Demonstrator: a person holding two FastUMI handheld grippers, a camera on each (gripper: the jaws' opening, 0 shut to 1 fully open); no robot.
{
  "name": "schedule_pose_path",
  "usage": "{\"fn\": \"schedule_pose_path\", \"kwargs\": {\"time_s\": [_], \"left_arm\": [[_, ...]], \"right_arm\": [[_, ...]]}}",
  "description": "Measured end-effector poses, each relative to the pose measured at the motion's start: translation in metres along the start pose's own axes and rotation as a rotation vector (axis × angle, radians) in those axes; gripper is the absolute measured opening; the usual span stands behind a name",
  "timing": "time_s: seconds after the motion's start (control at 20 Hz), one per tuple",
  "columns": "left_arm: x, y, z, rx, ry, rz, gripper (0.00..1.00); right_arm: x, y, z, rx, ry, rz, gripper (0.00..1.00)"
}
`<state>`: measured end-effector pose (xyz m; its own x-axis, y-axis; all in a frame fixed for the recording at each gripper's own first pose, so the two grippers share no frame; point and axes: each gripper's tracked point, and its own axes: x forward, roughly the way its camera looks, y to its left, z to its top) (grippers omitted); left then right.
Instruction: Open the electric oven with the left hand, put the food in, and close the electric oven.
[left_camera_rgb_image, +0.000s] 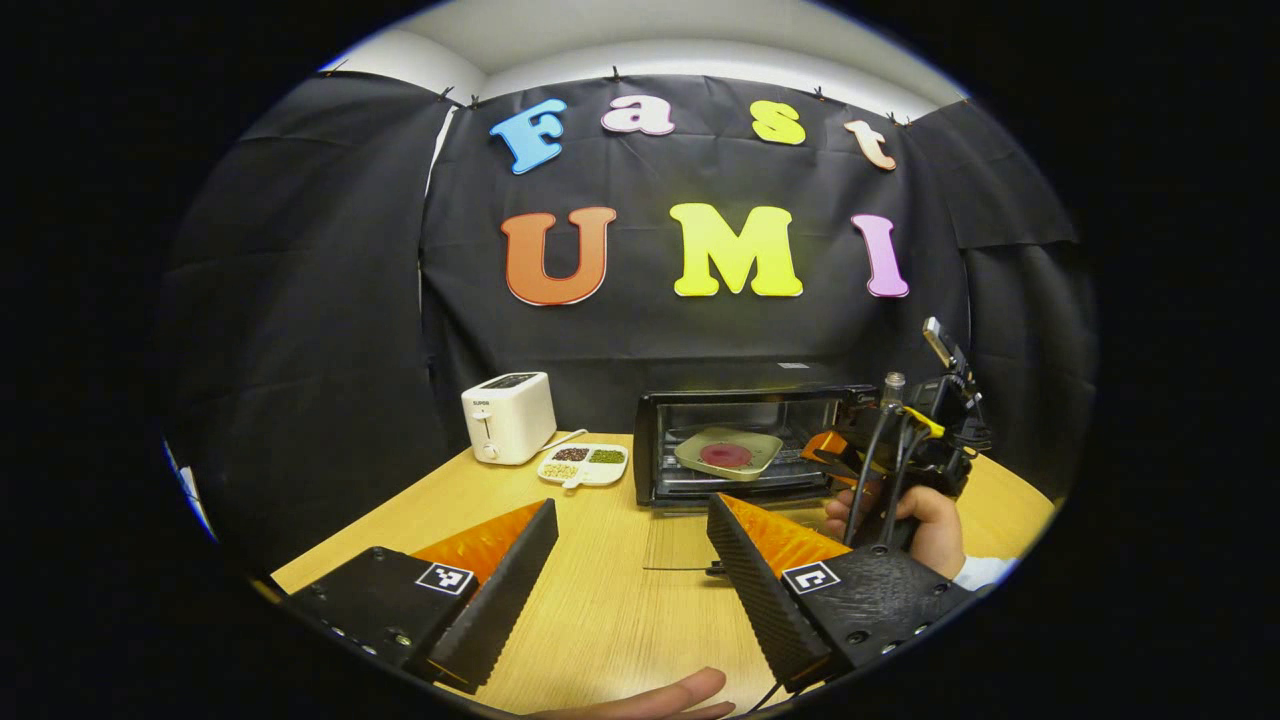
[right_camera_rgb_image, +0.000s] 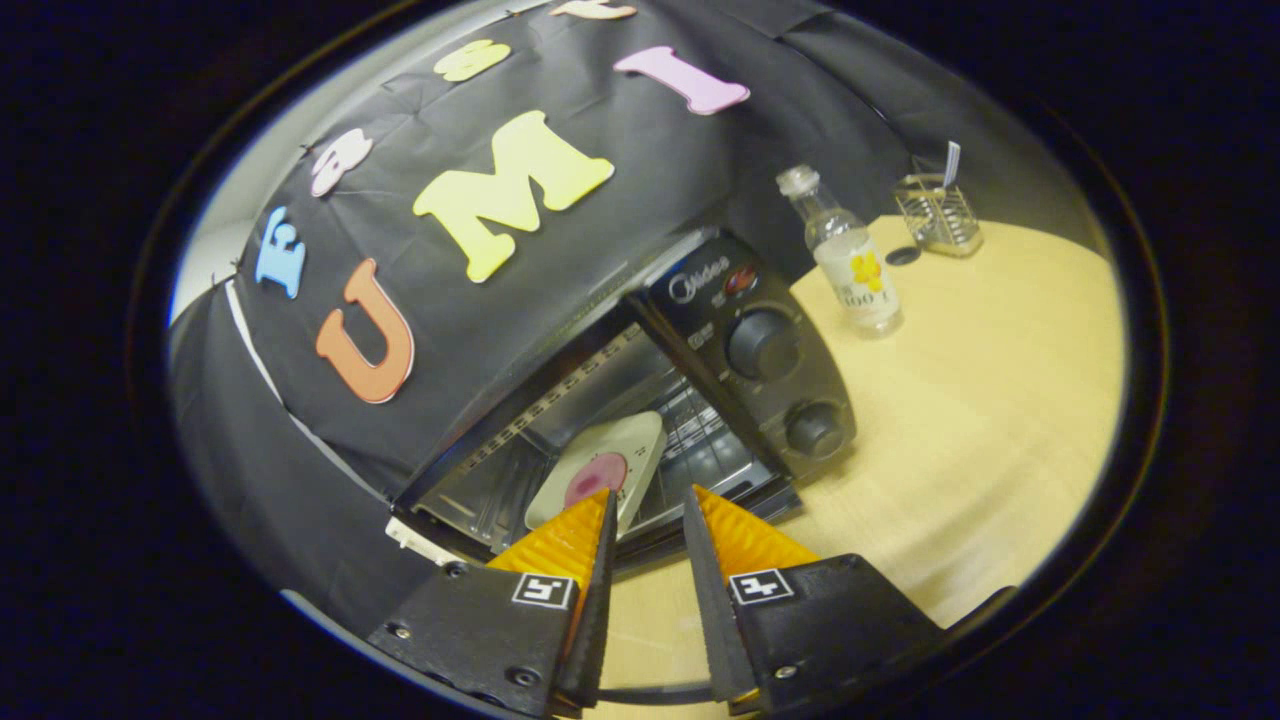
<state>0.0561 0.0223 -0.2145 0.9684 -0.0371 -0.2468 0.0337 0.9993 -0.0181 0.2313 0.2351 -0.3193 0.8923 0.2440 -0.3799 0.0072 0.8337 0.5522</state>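
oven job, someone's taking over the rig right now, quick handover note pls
Left gripper: open, empty, hovering over the table in front of the oven.
Right gripper: fingers slightly apart, nothing held, at the oven mouth.
Oven door: folded down, open.
Plate of food: on the rack inside.
Done: oven opened, food in.
Left: draw the right gripper clear, close the door with the left.

Left view faces the oven (left_camera_rgb_image: 745, 445) from afar; right view close.

Even, bright overhead light; strong fisheye bending at the edges; right gripper view tilted, perhaps slightly soft.
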Motion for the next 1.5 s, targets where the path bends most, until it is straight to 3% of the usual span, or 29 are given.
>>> {"fn": "schedule_pose_path", "kwargs": {"time_s": [0.1,0.3,0.4,0.5,0.55,0.6,0.65,0.7,0.75,0.85,1.05,1.2,1.5], "left_arm": [[0.000,-0.011,0.000,0.012,0.006,-0.015,0.96],[0.002,-0.036,-0.001,0.019,0.030,-0.050,0.96],[0.004,-0.051,-0.004,0.028,0.042,-0.074,0.96],[0.005,-0.064,-0.008,0.036,0.057,-0.096,0.96],[0.006,-0.069,-0.010,0.038,0.064,-0.109,0.96],[0.008,-0.076,-0.013,0.039,0.072,-0.122,0.96],[0.009,-0.081,-0.016,0.038,0.083,-0.135,0.96],[0.013,-0.087,-0.021,0.040,0.097,-0.141,0.96],[0.014,-0.090,-0.026,0.043,0.113,-0.147,0.96],[0.018,-0.100,-0.036,0.051,0.150,-0.156,0.95],[0.028,-0.120,-0.060,0.069,0.215,-0.187,0.95],[0.035,-0.131,-0.090,0.072,0.299,-0.208,0.96],[0.050,-0.145,-0.133,0.047,0.407,-0.241,0.96]], "right_arm": [[-0.022,-0.003,0.015,-0.059,-0.032,0.027,0.46],[-0.073,-0.013,0.055,-0.107,-0.124,0.066,0.80],[-0.096,-0.026,0.080,-0.155,-0.180,0.058,0.89],[-0.118,-0.037,0.106,-0.210,-0.227,0.045,0.92],[-0.129,-0.042,0.119,-0.238,-0.248,0.040,0.99],[-0.140,-0.045,0.131,-0.260,-0.269,0.039,0.94],[-0.151,-0.048,0.143,-0.284,-0.292,0.039,1.00],[-0.163,-0.049,0.155,-0.308,-0.310,0.038,0.96],[-0.174,-0.053,0.167,-0.330,-0.333,0.029,1.00],[-0.196,-0.054,0.191,-0.361,-0.372,0.027,0.95],[-0.235,-0.058,0.233,-0.390,-0.426,0.034,0.95],[-0.260,-0.074,0.263,-0.448,-0.462,-0.006,0.95],[-0.301,-0.101,0.281,-0.452,-0.518,-0.021,0.96]]}}
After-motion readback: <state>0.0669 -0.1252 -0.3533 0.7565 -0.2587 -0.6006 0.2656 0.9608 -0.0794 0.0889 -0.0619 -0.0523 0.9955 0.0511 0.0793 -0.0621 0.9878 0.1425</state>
